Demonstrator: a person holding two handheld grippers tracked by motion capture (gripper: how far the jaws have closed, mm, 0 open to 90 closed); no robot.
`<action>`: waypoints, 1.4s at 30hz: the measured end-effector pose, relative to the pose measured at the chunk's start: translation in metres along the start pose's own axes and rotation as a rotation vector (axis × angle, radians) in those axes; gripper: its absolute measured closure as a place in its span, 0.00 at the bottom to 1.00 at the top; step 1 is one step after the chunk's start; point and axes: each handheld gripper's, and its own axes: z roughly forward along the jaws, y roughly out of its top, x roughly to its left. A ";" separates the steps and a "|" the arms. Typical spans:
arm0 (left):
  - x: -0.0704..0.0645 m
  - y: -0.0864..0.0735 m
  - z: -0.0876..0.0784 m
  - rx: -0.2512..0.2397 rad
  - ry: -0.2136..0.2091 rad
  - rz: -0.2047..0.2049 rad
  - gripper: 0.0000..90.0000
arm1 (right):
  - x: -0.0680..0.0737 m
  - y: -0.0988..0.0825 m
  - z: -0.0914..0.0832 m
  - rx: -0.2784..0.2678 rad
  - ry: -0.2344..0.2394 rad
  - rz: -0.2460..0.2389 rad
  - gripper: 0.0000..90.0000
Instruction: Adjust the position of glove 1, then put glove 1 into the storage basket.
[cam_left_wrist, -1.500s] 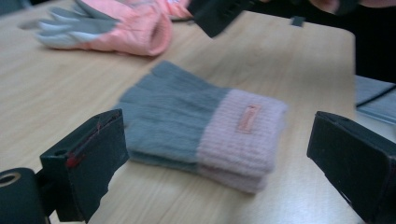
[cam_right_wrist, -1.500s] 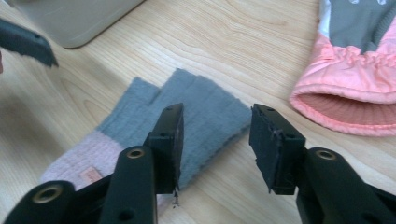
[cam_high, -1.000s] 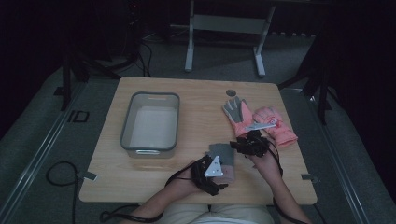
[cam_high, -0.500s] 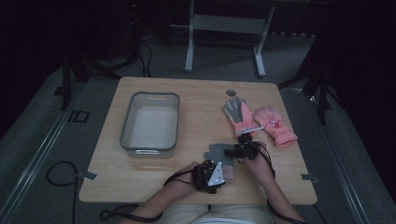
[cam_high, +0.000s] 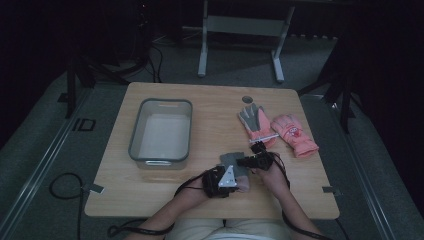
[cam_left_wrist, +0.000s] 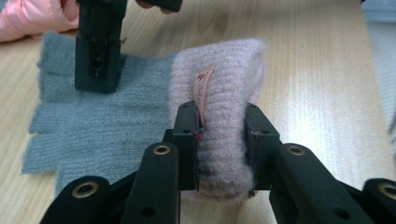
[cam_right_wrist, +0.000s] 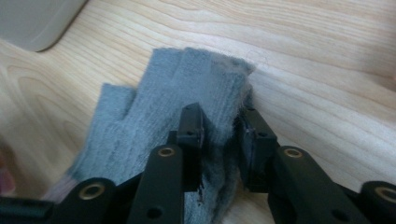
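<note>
Pink cuff (cam_left_wrist: 224, 121) pinched by left hand-held gripper (cam_left_wrist: 220, 140), jaws nearly closed

Fuzzy knit glove (cam_left_wrist: 140, 107) (matt wooden table (cam_left_wrist: 317, 70))

Three gloves lie on one wooden table (cam_high: 150, 200). One is a grey knit glove with a pink cuff (cam_left_wrist: 224, 116), toward six o'clock. Two are pink gloves at about three o'clock: one with a grey palm (cam_high: 257, 125), one all pink (cam_high: 294, 134). One clear bin (cam_high: 134, 145) sits toward nine o'clock. Two grippers work the table: the left gripper (cam_left_wrist: 222, 140) and the right gripper (cam_right_wrist: 219, 140).
</note>
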 end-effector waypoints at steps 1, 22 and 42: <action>0.000 0.000 0.000 0.000 0.000 0.000 0.79 | 0.001 0.001 -0.001 -0.006 0.007 0.002 0.82; 0.051 0.047 -0.076 0.050 0.016 0.078 0.80 | 0.033 0.062 -0.055 -0.181 0.028 -0.104 0.83; 0.090 0.036 -0.122 0.073 0.079 0.057 0.80 | 0.065 0.123 -0.040 -0.198 0.037 -0.173 0.83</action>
